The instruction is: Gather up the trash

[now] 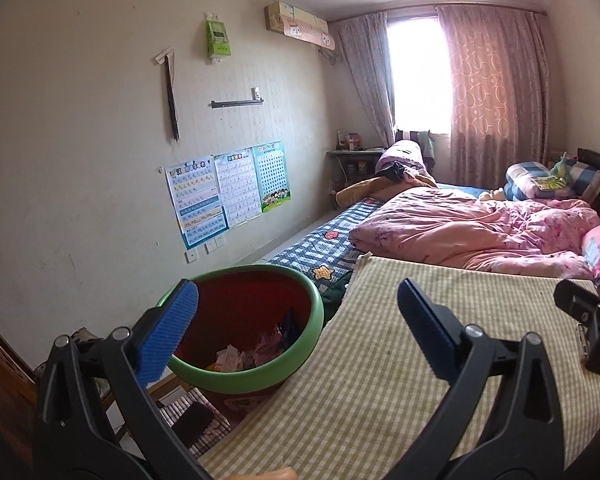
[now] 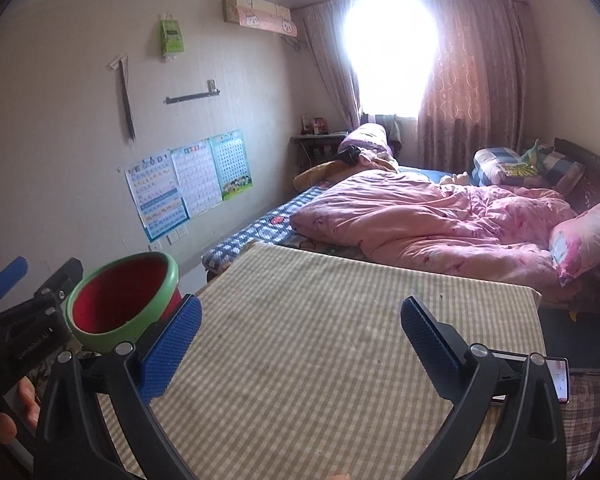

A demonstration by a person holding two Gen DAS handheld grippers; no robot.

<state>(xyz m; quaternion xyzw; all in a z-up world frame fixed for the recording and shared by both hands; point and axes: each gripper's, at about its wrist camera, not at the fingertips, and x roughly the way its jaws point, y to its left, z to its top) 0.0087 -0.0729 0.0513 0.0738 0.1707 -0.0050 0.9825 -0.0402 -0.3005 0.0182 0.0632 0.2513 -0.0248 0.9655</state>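
Observation:
A red bin with a green rim [image 1: 300,352] stands beside the left edge of a table covered in checked cloth [image 1: 360,380]. Crumpled paper and wrappers [image 1: 256,350] lie in its bottom. My left gripper [image 1: 296,312] is open, its left blue pad [image 1: 168,332] over the bin's near rim and the right pad over the cloth. In the right wrist view the bin [image 2: 100,336] sits at lower left, and my right gripper [image 2: 300,328] is open above the checked cloth [image 2: 320,340] with nothing between its fingers. The left gripper [image 2: 8,280] shows at the far left, held by a hand.
A bed with a pink quilt [image 1: 480,224] and pillows lies beyond the table. A phone [image 2: 560,380] rests at the table's right edge. Posters [image 1: 228,192] hang on the left wall. A chair with a striped cushion [image 1: 192,420] stands under the bin side.

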